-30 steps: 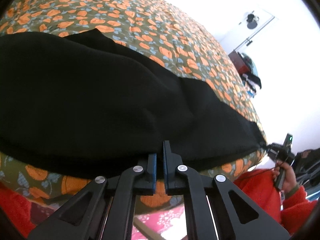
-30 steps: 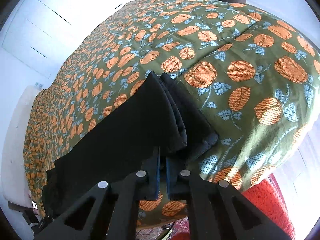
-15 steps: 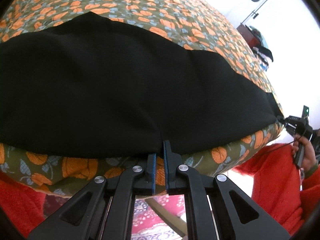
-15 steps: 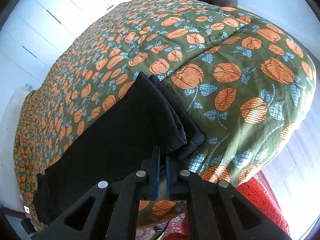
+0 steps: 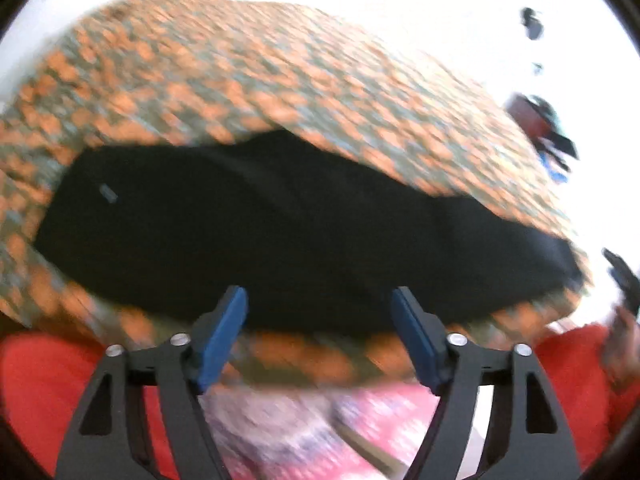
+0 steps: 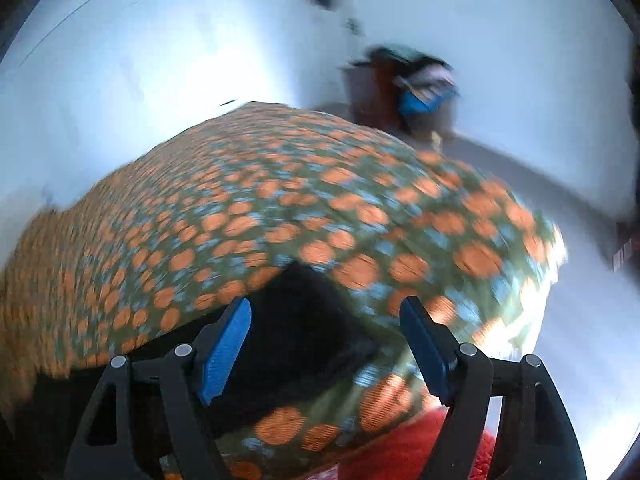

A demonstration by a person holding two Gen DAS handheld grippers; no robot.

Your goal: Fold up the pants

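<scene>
The black pants (image 5: 280,224) lie folded lengthwise in a long strip near the front edge of the bed with the green and orange floral cover (image 5: 320,80). My left gripper (image 5: 320,300) is open and empty, just off the strip's near edge. In the right wrist view one end of the pants (image 6: 296,328) lies on the cover (image 6: 280,200). My right gripper (image 6: 326,312) is open and empty above that end. Both views are motion blurred.
A red garment or rug (image 5: 36,392) lies below the bed's front edge. A dark cabinet with clothes and a blue item (image 6: 404,92) stands by the far wall. The right hand with its gripper (image 5: 622,280) shows at the right edge of the left wrist view.
Both grippers were shut on the pants' edge; now both have opened, let go and pulled back. The pants lie flat on the bed.
</scene>
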